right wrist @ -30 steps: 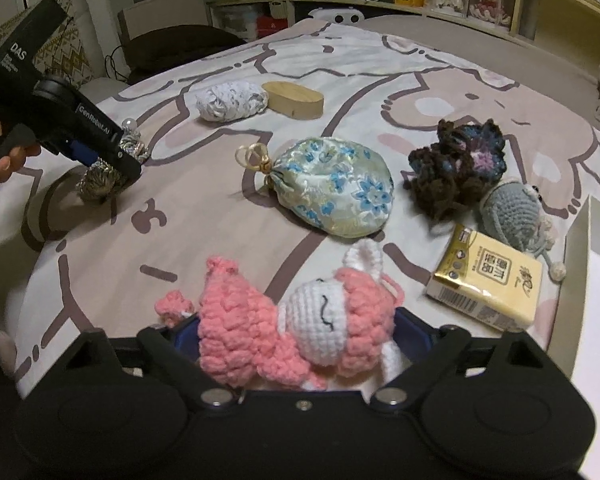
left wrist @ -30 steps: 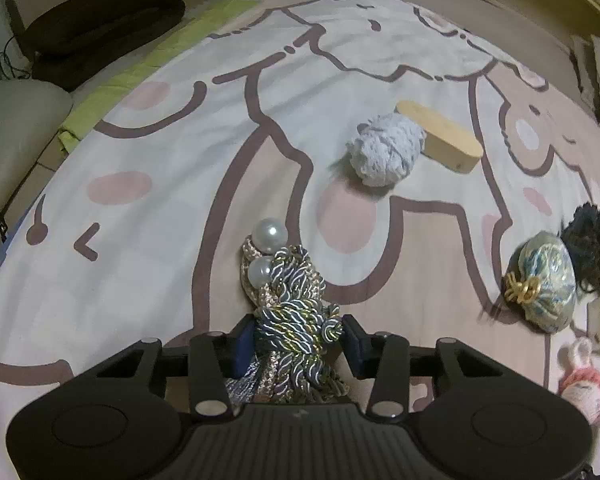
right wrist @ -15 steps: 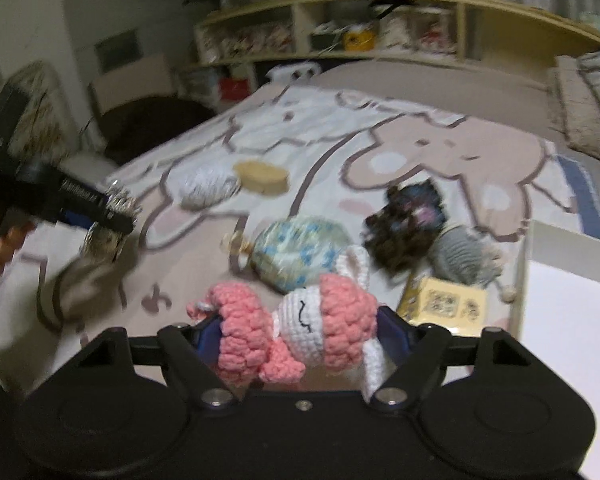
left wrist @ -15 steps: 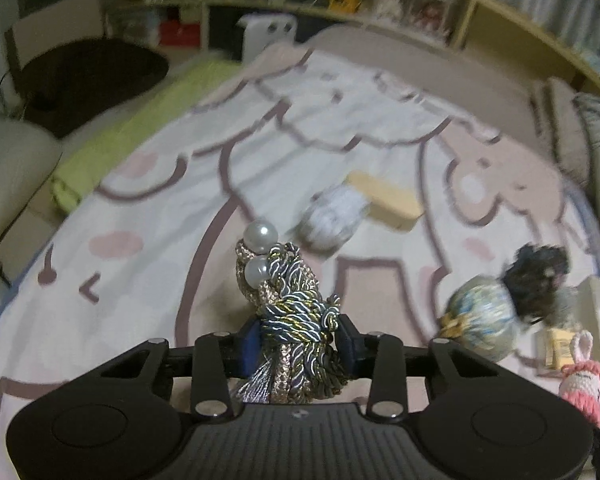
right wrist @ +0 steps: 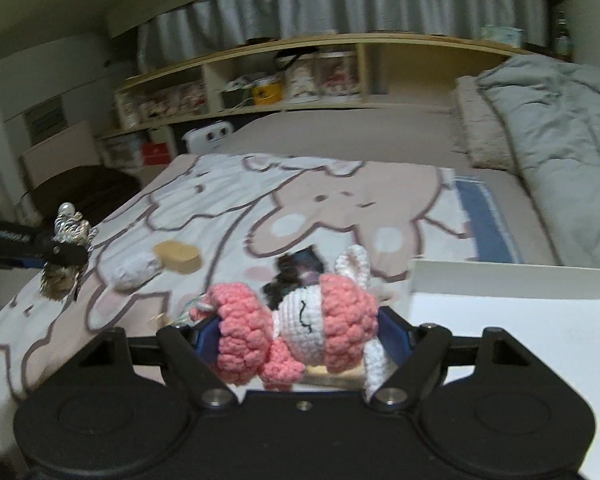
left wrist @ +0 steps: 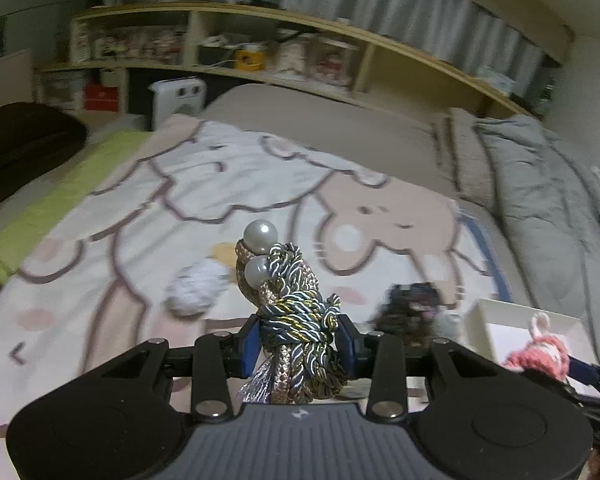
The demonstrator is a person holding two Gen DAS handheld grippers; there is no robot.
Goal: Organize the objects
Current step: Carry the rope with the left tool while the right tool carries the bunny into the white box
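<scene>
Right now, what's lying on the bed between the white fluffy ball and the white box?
In the left wrist view, a dark crocheted piece lies on the blanket between the white fluffy ball and the white box.

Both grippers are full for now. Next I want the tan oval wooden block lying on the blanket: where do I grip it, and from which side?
Probably from above, across the short width of the tan oval wooden block. It lies flat on the cartoon-print blanket, so its long side walls give the fingers parallel faces. The white crocheted ball sits against one end, so stay toward the free end.
</scene>
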